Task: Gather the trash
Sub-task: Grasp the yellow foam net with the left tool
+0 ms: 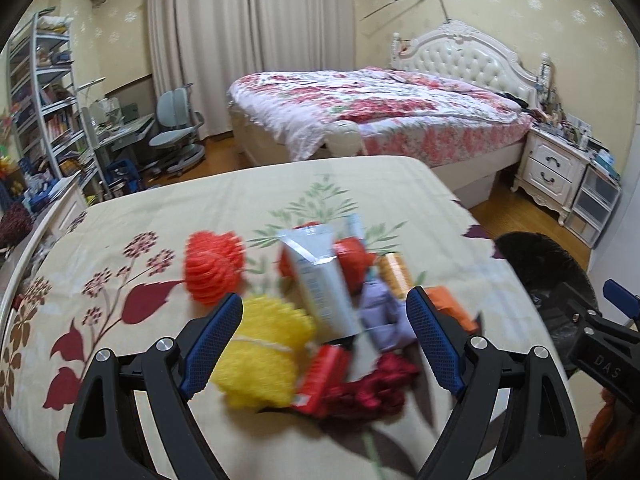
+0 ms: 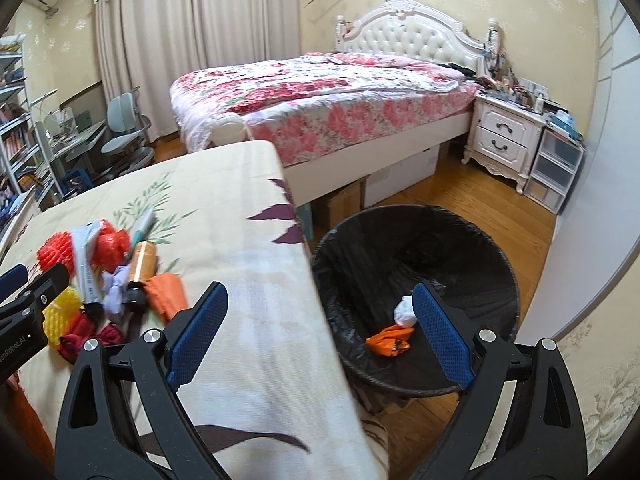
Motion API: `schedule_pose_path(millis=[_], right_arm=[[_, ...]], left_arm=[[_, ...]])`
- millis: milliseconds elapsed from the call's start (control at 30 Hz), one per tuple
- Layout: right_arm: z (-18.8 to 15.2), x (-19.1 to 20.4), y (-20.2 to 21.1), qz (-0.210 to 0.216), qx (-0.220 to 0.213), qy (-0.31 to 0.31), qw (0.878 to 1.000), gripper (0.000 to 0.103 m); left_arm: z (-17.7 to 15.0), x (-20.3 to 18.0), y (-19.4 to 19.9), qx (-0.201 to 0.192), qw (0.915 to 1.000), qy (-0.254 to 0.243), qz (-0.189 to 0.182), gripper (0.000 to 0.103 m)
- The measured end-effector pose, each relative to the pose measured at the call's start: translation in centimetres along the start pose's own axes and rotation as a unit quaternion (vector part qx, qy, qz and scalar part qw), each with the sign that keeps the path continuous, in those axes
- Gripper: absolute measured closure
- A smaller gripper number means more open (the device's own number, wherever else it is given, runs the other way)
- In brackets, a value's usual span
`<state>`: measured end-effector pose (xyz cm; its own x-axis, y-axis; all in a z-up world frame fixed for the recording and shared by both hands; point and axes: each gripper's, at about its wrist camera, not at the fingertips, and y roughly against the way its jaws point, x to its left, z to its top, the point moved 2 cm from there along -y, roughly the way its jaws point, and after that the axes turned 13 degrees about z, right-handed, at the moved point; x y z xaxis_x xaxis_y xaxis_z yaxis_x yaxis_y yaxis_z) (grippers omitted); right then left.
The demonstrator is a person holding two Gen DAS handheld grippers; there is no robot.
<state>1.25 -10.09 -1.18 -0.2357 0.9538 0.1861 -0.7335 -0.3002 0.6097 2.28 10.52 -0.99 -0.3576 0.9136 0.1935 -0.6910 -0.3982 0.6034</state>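
A heap of trash lies on the floral cloth of the table [image 1: 120,224]: a white tube [image 1: 320,280], a yellow mesh ball [image 1: 264,352], an orange mesh ball [image 1: 214,268], a red packet [image 1: 324,376], dark red cloth [image 1: 372,392], a lilac wrapper [image 1: 382,316] and an orange bottle [image 1: 396,276]. My left gripper [image 1: 324,344] hangs open just above the heap, touching nothing. My right gripper [image 2: 318,334] is open and empty over the table's right edge and the black-lined bin [image 2: 416,304]. An orange wrapper [image 2: 390,340] and white paper [image 2: 405,312] lie in the bin.
A bed [image 2: 320,100] with a floral cover stands behind the table. A white nightstand [image 2: 506,136] and plastic drawers [image 2: 554,172] stand at the right wall. Shelves [image 1: 44,100], a desk and a grey chair [image 1: 176,132] fill the left side. Wooden floor surrounds the bin.
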Motion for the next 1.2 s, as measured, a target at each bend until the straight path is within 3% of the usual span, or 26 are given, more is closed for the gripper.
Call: schedule_pose_path(millis=[267,500,567,833,1200], right_arm=[[-0.1,3.7,-0.5,0.029,0.007,0.026,0.999,0.012],[0.1,6.1,-0.9,0.042,0.014,0.045,0.998,0.012],[0.1,6.6,-1.0,0.045,0.016,0.048,0.998,0.012],[0.0,7.6,-1.3,0.054,0.021,0.057,0.997,0.012],[0.4,11.2,-1.8,0.086,0.028,0.084,0.992,0.012]], left_arm=[[-1.5,4.5,-1.8,0.030,0.9991,0.019,0.022,0.019],[-2.3,4.5,-2.1,0.037,0.9993,0.005,-0.004,0.020],[-2.5,4.2,-2.5,0.041,0.9991,-0.004,-0.012,0.024],[-3.3,4.0,-4.0,0.076,0.9961,-0.009,-0.044,0.056],[-3.2,6.3,-2.3,0.057,0.9980,0.004,-0.028,0.058]])
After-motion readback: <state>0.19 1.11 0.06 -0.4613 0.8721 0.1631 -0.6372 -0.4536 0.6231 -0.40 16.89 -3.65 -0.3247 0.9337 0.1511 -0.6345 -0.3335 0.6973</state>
